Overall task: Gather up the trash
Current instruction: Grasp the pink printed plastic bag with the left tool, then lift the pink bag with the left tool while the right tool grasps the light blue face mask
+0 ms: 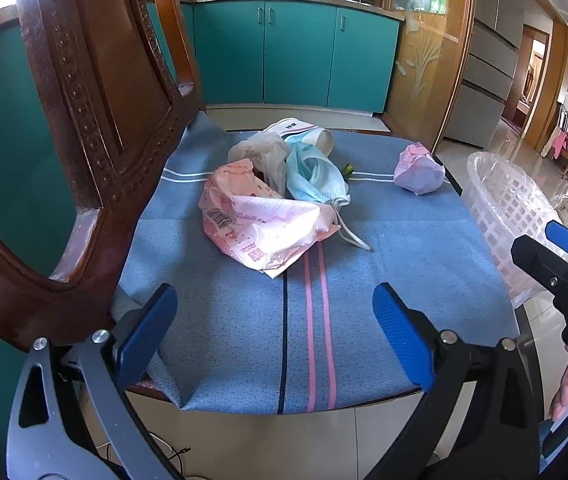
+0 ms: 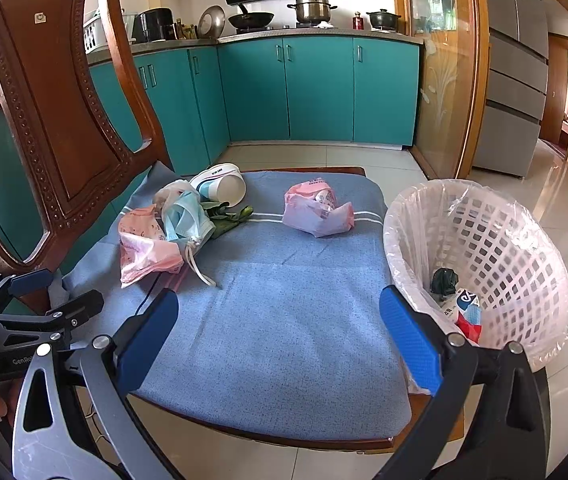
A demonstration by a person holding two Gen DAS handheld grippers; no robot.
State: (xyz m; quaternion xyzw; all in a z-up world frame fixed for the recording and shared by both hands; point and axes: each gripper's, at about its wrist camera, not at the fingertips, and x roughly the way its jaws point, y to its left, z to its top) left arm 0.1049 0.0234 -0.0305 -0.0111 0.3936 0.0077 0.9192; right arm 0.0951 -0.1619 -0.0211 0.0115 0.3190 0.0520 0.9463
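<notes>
- Left gripper [image 1: 274,334] spread wide, empty, low over the near edge of the cloth [image 1: 244,320].
- Right gripper [image 2: 278,344] likewise spread, empty, beside the bin [image 2: 523,248].
- Trash heaped at the chair back: pink bag [image 1: 260,224], mask [image 1: 315,176], cup [image 1: 311,136]; a wad [image 1: 419,172] apart, nearer the bin.
- Likely snag: mask cord [image 1: 353,238] trailing, dragging neighbours off the seat.
- Thin bag may slip a shallow pinch; cloth may bunch up if caught too.

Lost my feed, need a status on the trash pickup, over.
Left gripper and right gripper open, empty. Bags, mask, cup in a pile on chair cloth; pink wad apart. Bin beside chair, path clear.
</notes>
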